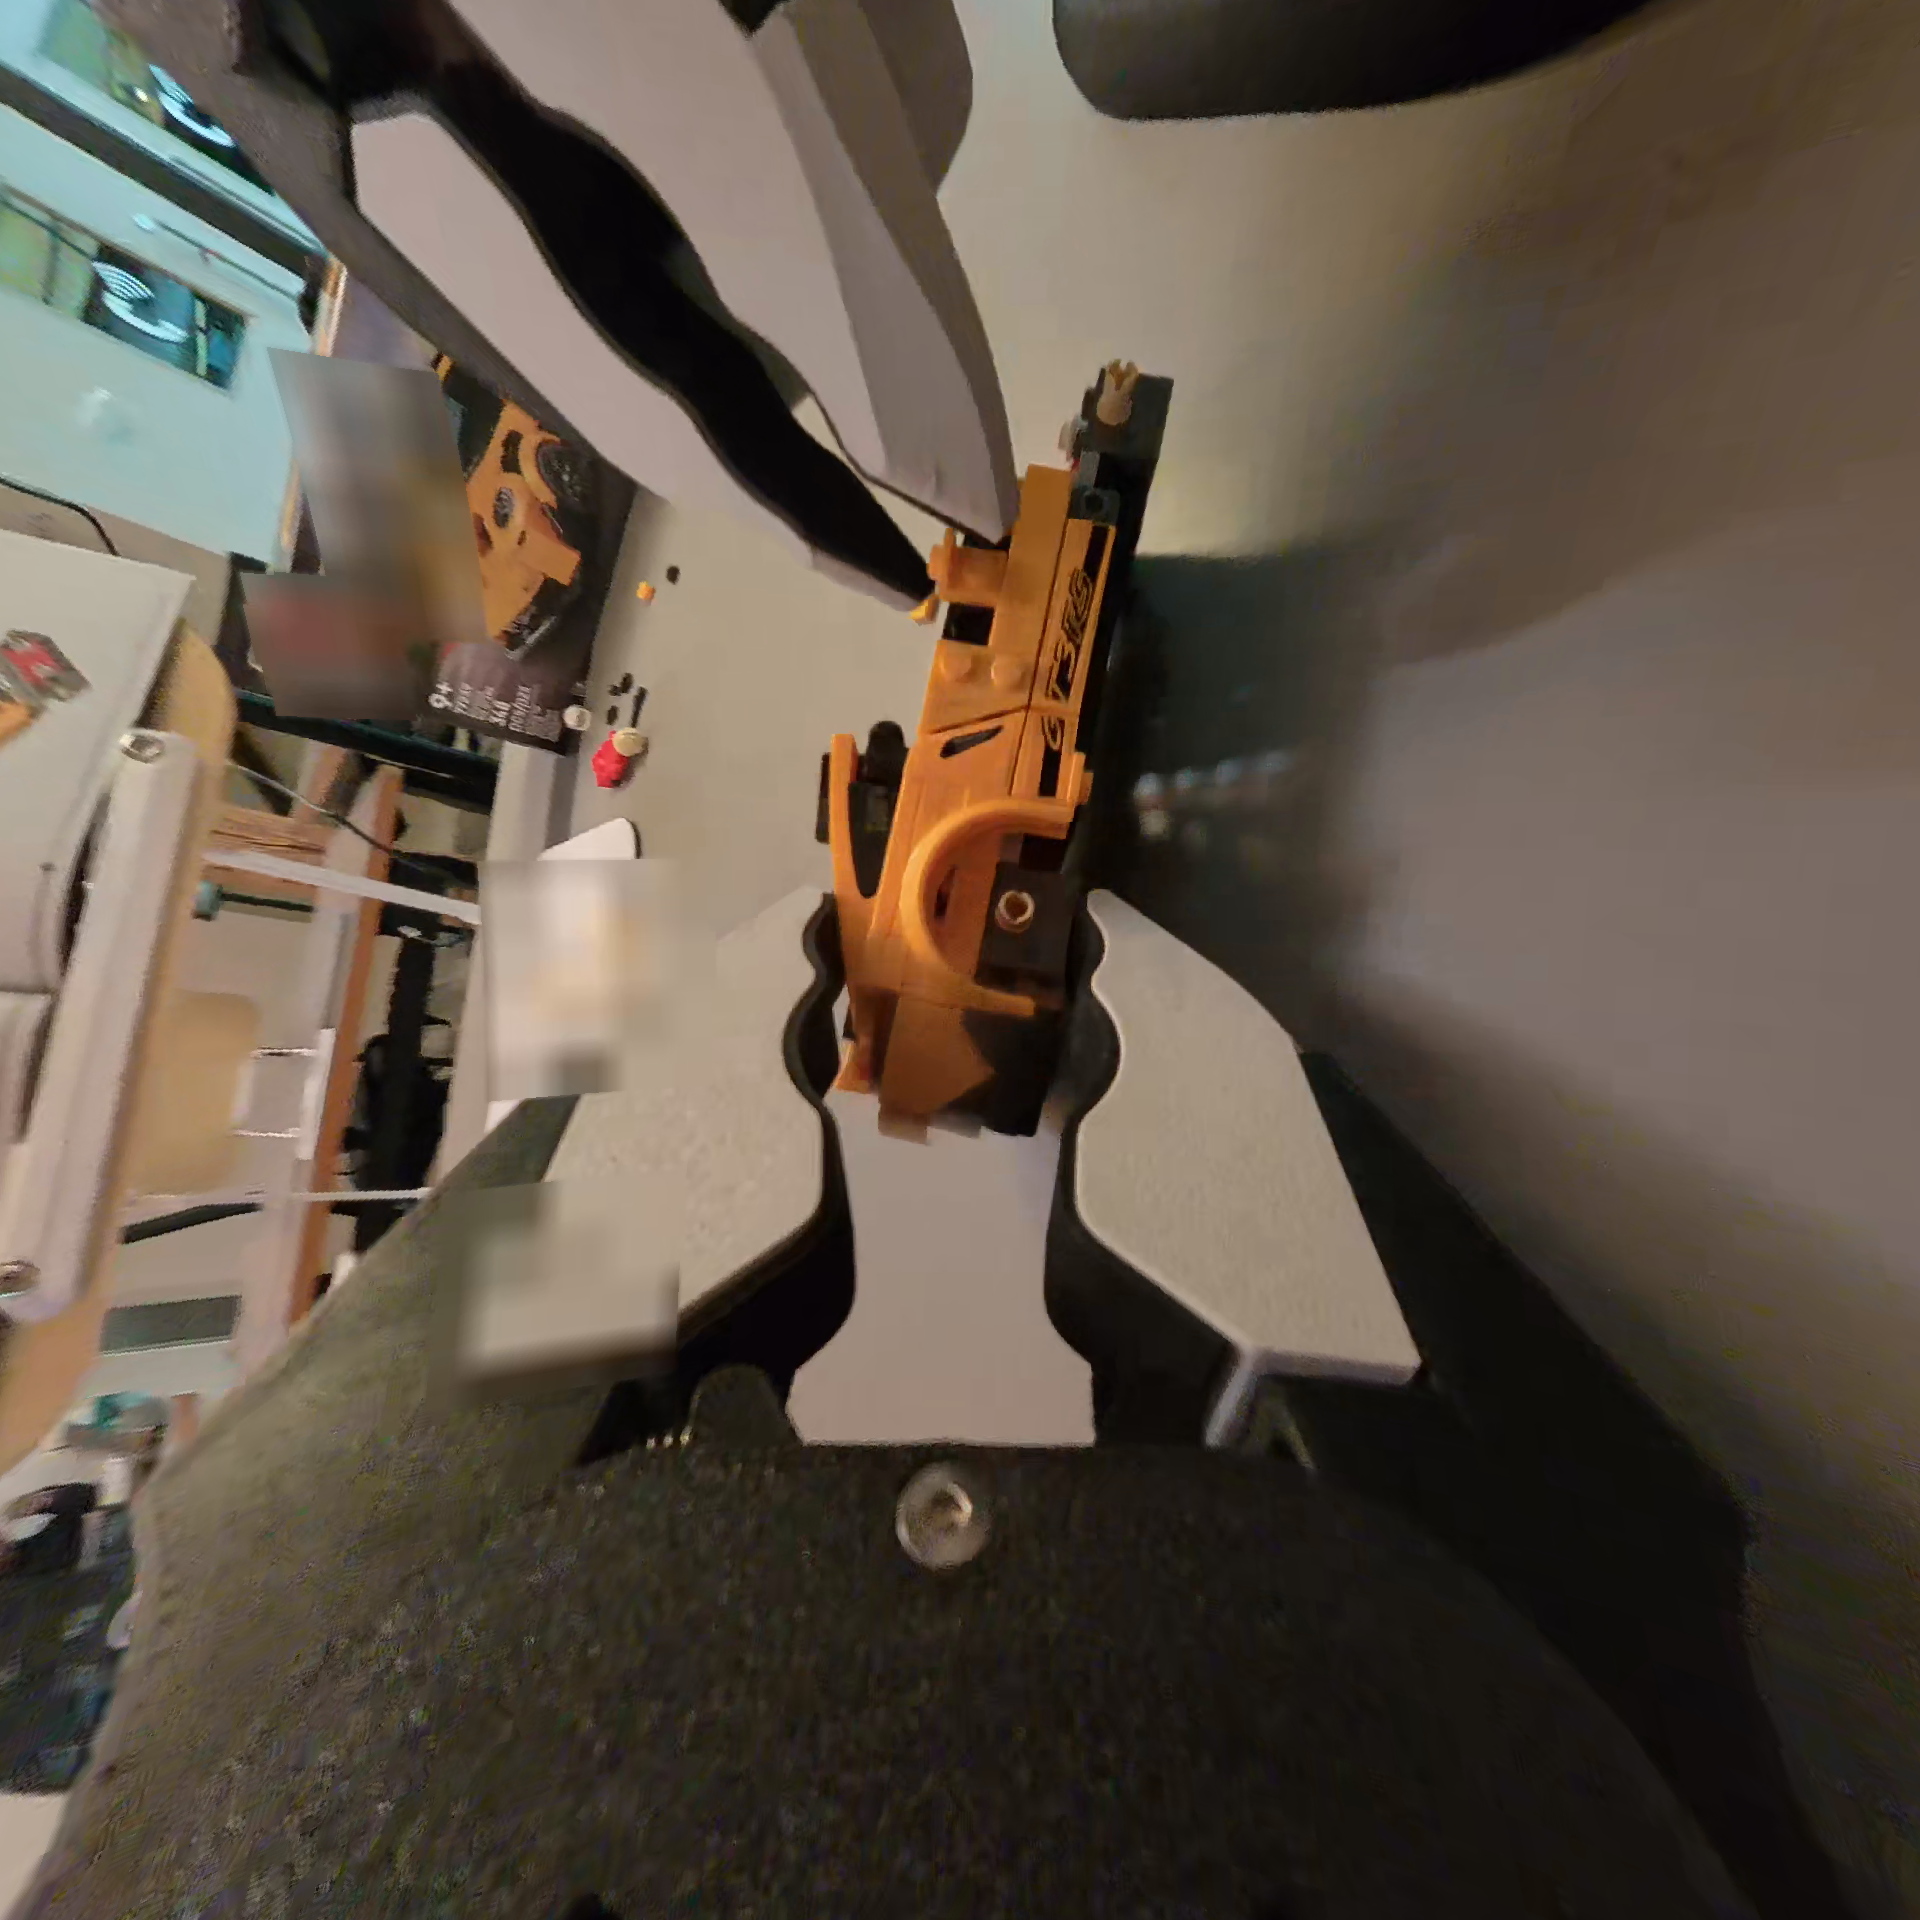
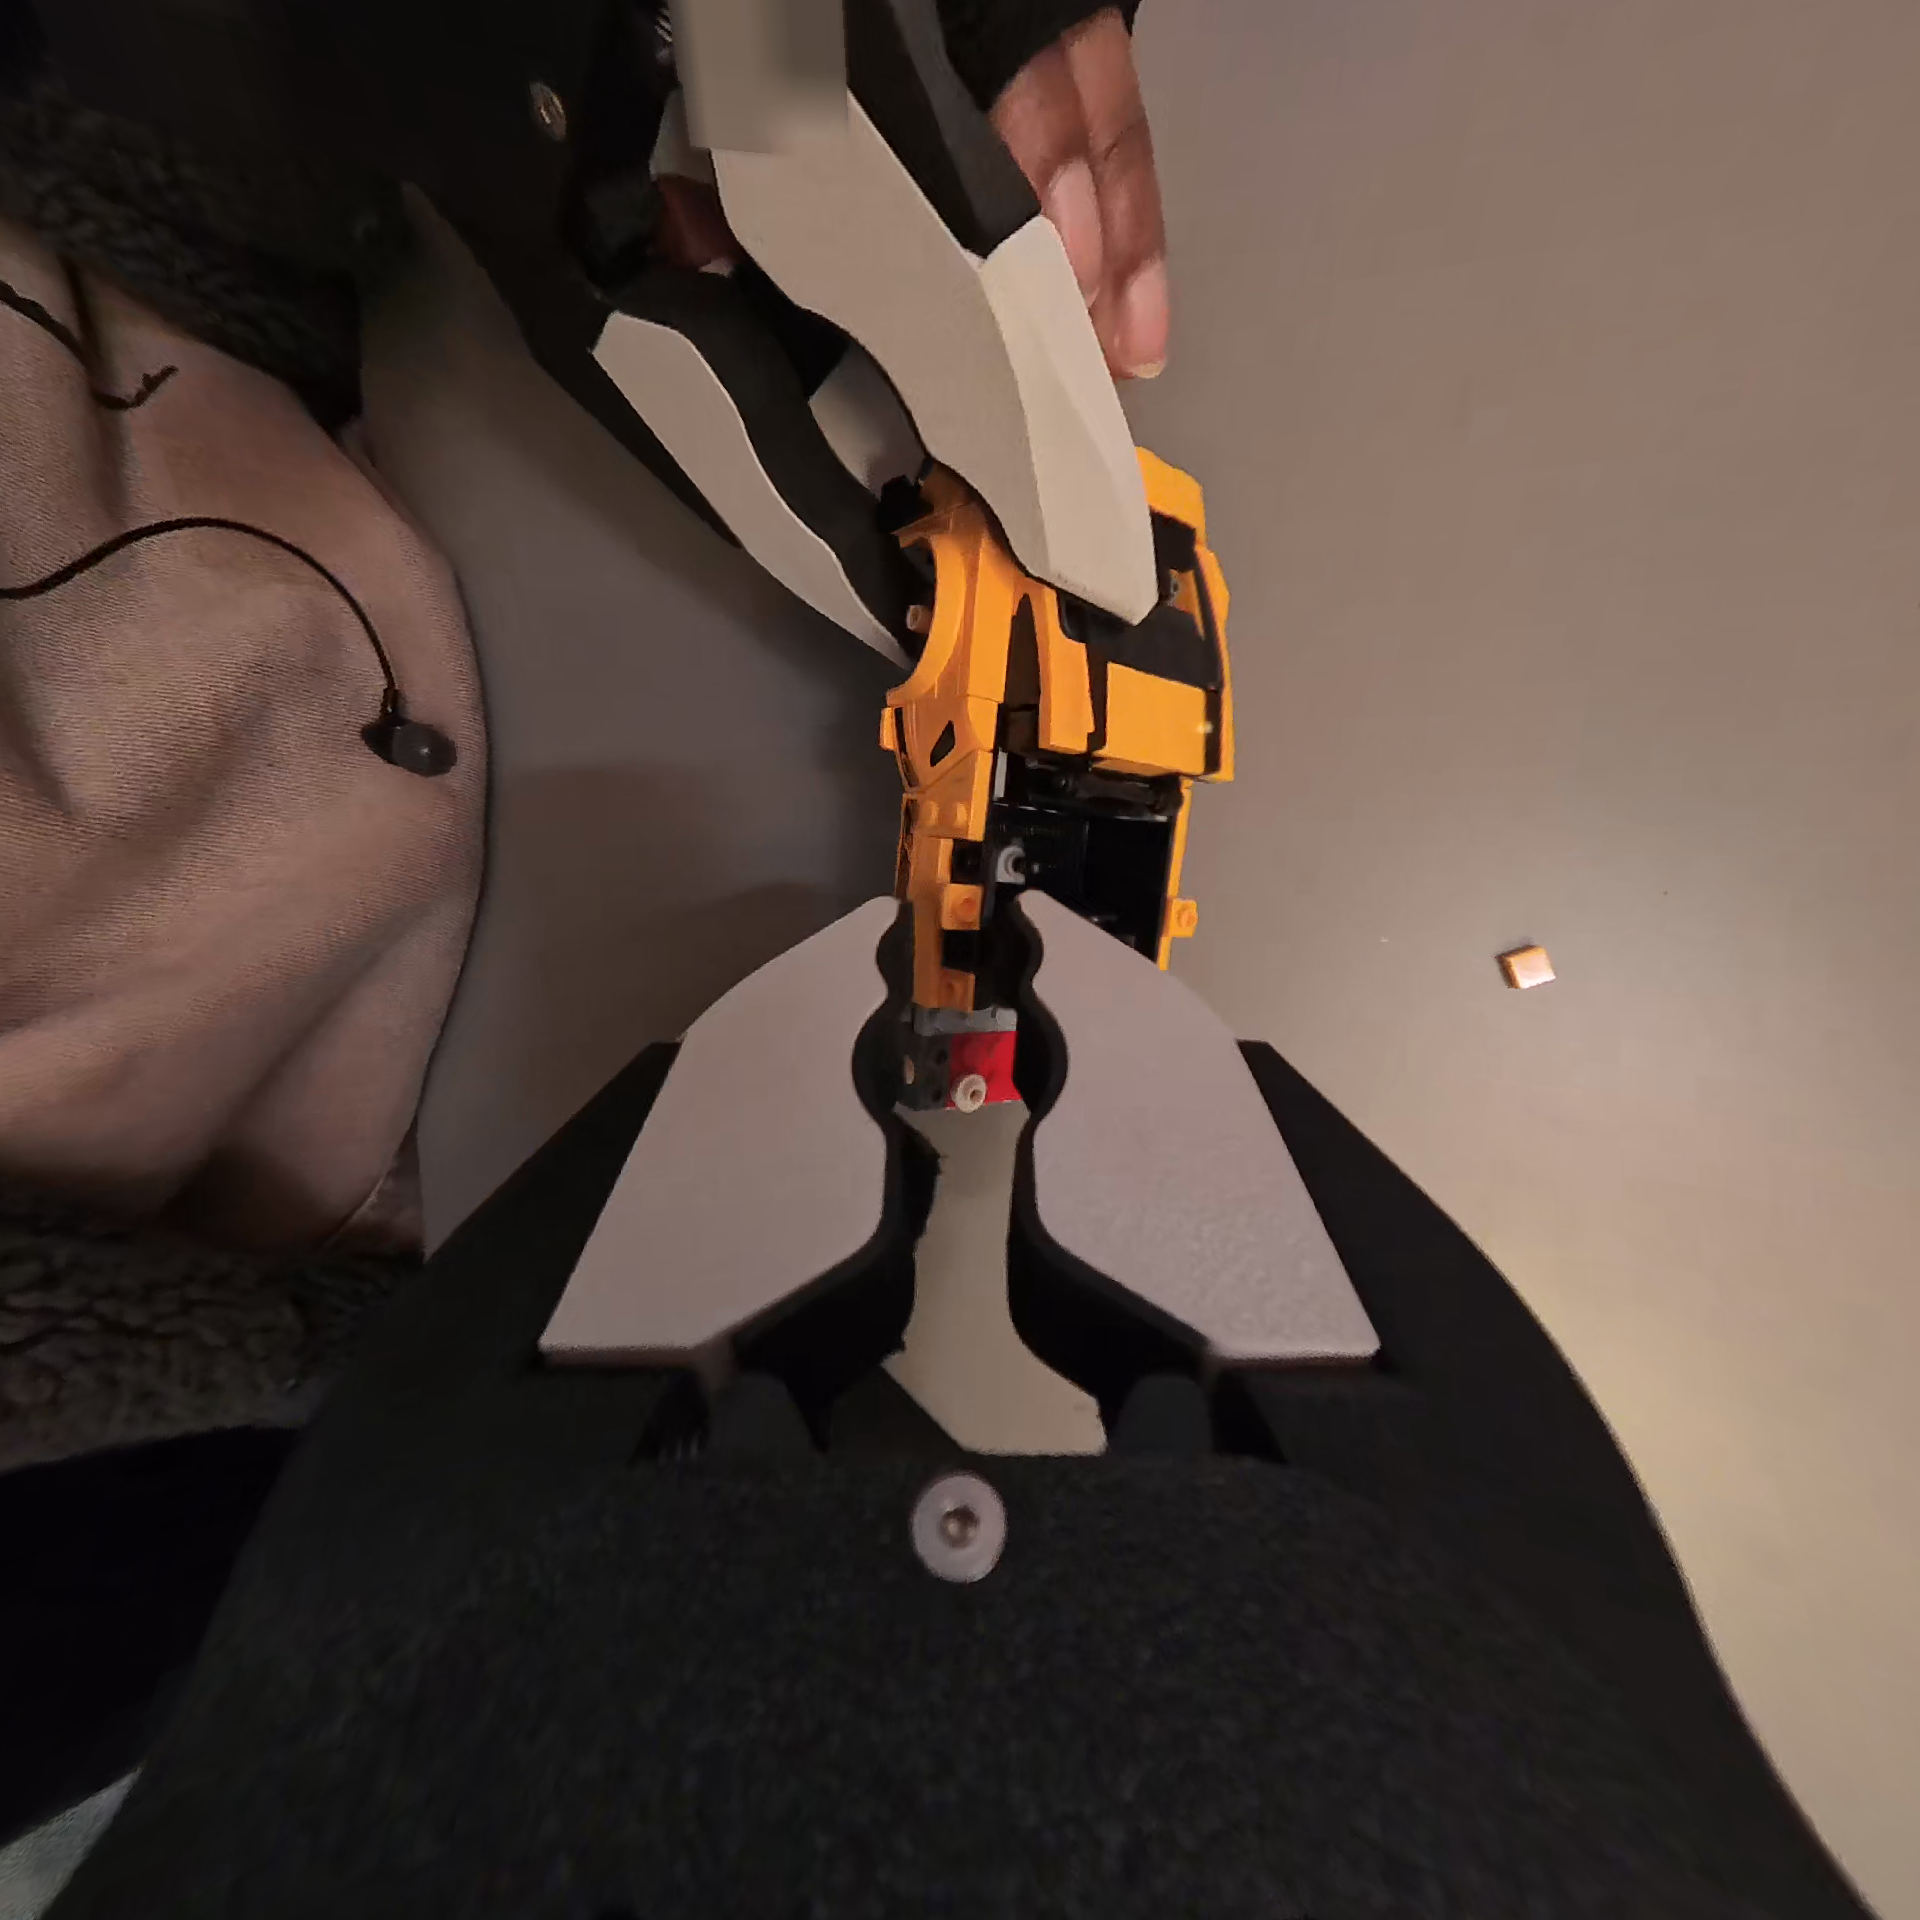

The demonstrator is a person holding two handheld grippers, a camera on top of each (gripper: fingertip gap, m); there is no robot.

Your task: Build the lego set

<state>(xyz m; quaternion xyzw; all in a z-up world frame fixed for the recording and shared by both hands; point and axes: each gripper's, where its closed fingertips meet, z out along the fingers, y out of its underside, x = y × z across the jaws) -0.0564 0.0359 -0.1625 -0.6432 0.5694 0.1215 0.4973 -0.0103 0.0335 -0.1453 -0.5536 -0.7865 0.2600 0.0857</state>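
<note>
Left claw (image 1: 951,997): clamped across one end of the orange brick car (image 1: 997,748).
Right claw (image 2: 961,966): fingers around the car's other end, side wall between them; pressure not clear.
Car: held off the grey worktop (image 1: 727,644).
Handling: steady left grip; right presses squarely.

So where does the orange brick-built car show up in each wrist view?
Left wrist view: orange brick-built car centre, running up from the near tongs, which clamp one end; other tongs touch its far end.
Right wrist view: car centre, above the near tongs, which close on one end; the other tongs grip the far end.
Shared landmark: the grey table.
</note>
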